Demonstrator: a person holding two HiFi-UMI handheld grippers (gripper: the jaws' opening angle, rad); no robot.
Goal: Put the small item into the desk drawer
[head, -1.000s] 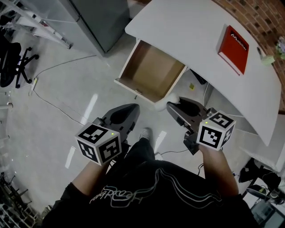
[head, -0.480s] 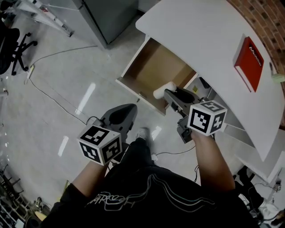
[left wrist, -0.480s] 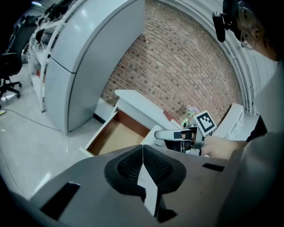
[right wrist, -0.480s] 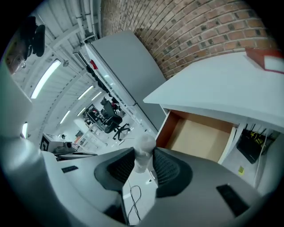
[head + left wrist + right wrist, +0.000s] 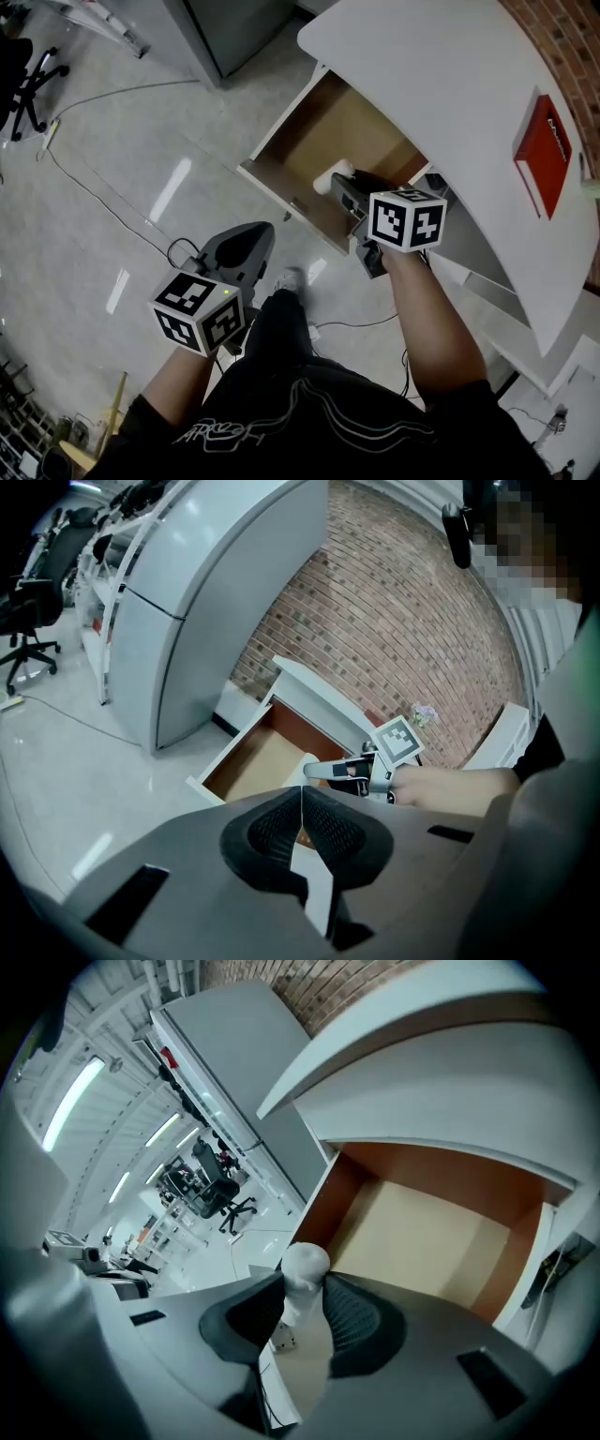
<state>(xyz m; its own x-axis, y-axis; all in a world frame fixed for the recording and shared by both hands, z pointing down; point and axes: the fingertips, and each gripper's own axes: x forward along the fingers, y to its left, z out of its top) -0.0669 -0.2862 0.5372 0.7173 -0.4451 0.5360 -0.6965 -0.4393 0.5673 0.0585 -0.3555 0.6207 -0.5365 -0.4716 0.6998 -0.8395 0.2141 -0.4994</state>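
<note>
The desk drawer [image 5: 309, 141] stands pulled open under the white desk [image 5: 441, 84], and its light brown bottom [image 5: 422, 1232] is bare. My right gripper [image 5: 339, 186] is shut on a small white item with a rounded top [image 5: 305, 1277]. It holds the item [image 5: 330, 178] over the drawer's near part. The left gripper view shows the right gripper [image 5: 349, 771] reaching to the drawer [image 5: 258, 761]. My left gripper [image 5: 255, 234] hangs lower left over the floor, its pads [image 5: 281, 822] closed together on nothing.
A red book [image 5: 542, 155] lies on the desk top at the right. A grey cabinet [image 5: 234, 28] stands left of the desk. Cables [image 5: 103, 202] trail over the shiny floor, and an office chair [image 5: 23, 80] is at the far left. A brick wall [image 5: 403, 639] backs the desk.
My right gripper has carried the white item forward from in front of the drawer to above its near part. The left gripper has stayed low at the left.
</note>
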